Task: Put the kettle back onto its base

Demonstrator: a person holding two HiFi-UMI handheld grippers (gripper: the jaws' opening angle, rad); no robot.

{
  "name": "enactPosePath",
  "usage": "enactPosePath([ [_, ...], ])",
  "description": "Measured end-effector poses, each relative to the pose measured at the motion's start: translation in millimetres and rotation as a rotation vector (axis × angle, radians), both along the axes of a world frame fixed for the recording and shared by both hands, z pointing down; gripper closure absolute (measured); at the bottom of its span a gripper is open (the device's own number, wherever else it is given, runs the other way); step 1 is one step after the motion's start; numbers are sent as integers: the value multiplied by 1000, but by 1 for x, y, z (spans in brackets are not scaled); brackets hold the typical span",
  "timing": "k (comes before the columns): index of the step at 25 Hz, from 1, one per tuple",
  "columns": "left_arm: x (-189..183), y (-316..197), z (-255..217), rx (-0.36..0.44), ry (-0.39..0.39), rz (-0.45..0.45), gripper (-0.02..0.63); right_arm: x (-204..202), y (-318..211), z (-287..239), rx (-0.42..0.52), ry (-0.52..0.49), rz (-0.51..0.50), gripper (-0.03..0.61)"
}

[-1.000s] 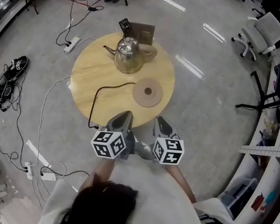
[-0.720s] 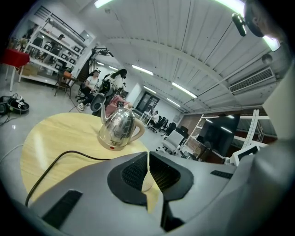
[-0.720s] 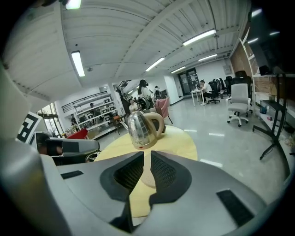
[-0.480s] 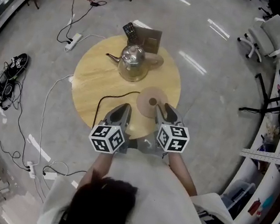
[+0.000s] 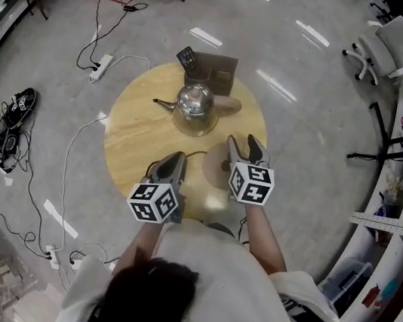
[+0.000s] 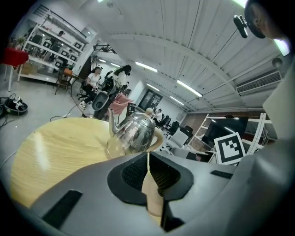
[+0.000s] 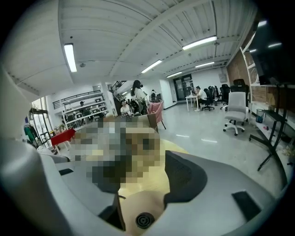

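One gap matters: kettle (image 5: pixel 195 109) stands on the bench (image 5: pixel 133 137) beyond the base (image 5: pixel 213 170), not on it, spout left, handle right. Right gripper (image 5: pixel 243 150), jaws just opened w/ nothing gripped, hovers over the base, nearer the handle. Left gripper (image 5: pixel 172 165), jaws together, sits left of base.

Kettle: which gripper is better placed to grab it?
Right: the right gripper, empty jaws just opening, is nearest the tan handle of the steel-and-glass kettle; the left gripper is shut.
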State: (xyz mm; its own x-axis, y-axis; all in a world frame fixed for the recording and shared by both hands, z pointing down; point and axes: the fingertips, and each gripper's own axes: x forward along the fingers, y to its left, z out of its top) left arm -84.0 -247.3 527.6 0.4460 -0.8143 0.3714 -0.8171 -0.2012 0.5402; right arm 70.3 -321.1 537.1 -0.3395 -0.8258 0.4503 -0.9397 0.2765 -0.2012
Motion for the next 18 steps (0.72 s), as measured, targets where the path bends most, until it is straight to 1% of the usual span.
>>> enactPosePath([
  [7,-9,-22,10,-17,3,22,578,-2,-45,17,-20,58,35,342],
  [9,-15,-26,15,-28,1,22,578,-3,-55,25,-37,80,40,342],
  [12,-19,-31,22,-51,-1,23,578,-4,-67,35,-71,82,57,342],
  [18,-10,-37,23,-60,-2,49,578,-3,-87,40,-70,107,34,342],
])
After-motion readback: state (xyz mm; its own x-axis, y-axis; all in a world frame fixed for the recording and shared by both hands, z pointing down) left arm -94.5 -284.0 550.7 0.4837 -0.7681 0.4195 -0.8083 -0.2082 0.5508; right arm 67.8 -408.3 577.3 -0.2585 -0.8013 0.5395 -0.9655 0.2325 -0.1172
